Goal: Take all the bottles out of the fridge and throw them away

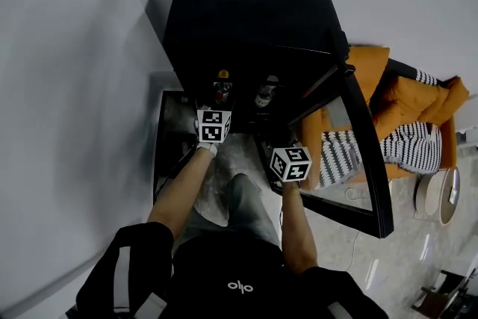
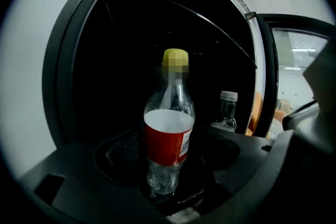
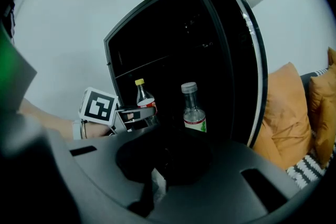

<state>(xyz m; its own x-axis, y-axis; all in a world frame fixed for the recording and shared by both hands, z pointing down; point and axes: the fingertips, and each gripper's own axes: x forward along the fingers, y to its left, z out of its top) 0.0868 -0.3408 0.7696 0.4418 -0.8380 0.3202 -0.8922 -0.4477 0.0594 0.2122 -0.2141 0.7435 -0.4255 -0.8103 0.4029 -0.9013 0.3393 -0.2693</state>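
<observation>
A black fridge (image 1: 246, 11) stands open, its glass door (image 1: 362, 160) swung out to the right. Inside stand two bottles. One is clear with a yellow cap and a red label (image 2: 169, 134) (image 1: 222, 90). To its right is a clear bottle with a white cap (image 2: 226, 113) (image 3: 193, 110) (image 1: 266, 93). My left gripper (image 1: 218, 107) (image 3: 134, 113) reaches into the fridge just in front of the yellow-capped bottle (image 3: 143, 96); its jaws stand open and do not press on it. My right gripper (image 1: 275, 137) is shut and empty, short of the white-capped bottle.
An orange sofa (image 1: 426, 104) with a striped cushion (image 1: 407, 146) stands right of the fridge door. A round low table (image 1: 441, 194) is at the far right. A white wall (image 1: 75, 48) runs behind and left of the fridge. My knee (image 1: 243, 198) is low before the fridge.
</observation>
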